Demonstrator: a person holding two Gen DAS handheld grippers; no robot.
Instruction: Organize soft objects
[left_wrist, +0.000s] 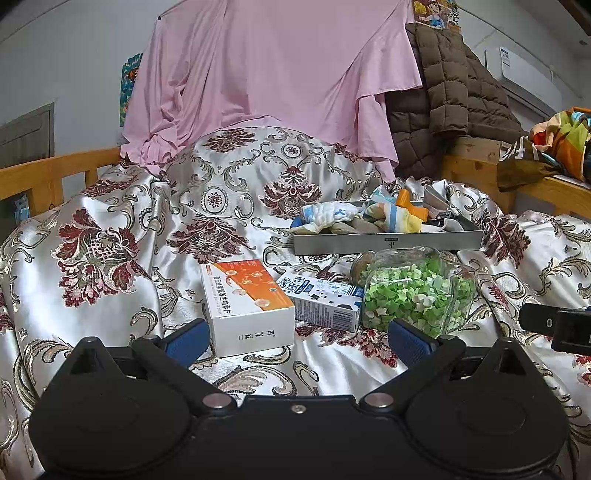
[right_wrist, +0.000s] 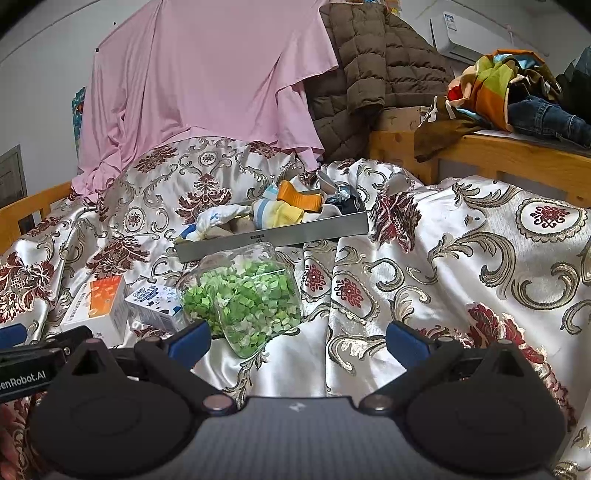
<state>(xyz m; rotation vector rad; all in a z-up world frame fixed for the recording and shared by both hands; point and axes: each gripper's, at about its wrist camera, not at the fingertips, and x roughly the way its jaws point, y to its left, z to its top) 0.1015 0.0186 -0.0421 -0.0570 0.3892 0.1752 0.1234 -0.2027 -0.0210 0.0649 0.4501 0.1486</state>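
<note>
Right now I have both tools low over the bed, and my left gripper (left_wrist: 295, 338) has its blue pads spread wide with nothing between them; the right gripper (right_wrist: 297, 338) is spread the same way and empty. On the patterned satin bedspread (left_wrist: 110, 229) a grey metal tray (left_wrist: 388, 242) sits toward the far side, holding the soft things: a white and blue sock bundle (left_wrist: 328, 216) at its left end, a striped yellow and blue cloth (left_wrist: 391, 216) in the middle, and an orange piece (right_wrist: 297, 197) behind that. How many socks are piled there I cannot tell, since the tray's front wall hides their lower parts and they overlap. Nearer me, just in front of the tray, a glass jar of green paper stars (left_wrist: 417, 291) lies on its side; its mouth end is partly hidden behind the small milk carton (left_wrist: 325, 302), which touches it. Left of the carton stands an orange and white medicine box (left_wrist: 249, 302); in the right wrist view it is partly covered by my left tool. A pink sheet (left_wrist: 266, 70) drapes over something I cannot make out, with a brown quilted jacket (left_wrist: 450, 92) beside it and a heap of colourful clothes (right_wrist: 495, 88) on the wooden frame, cut off at the edge.
</note>
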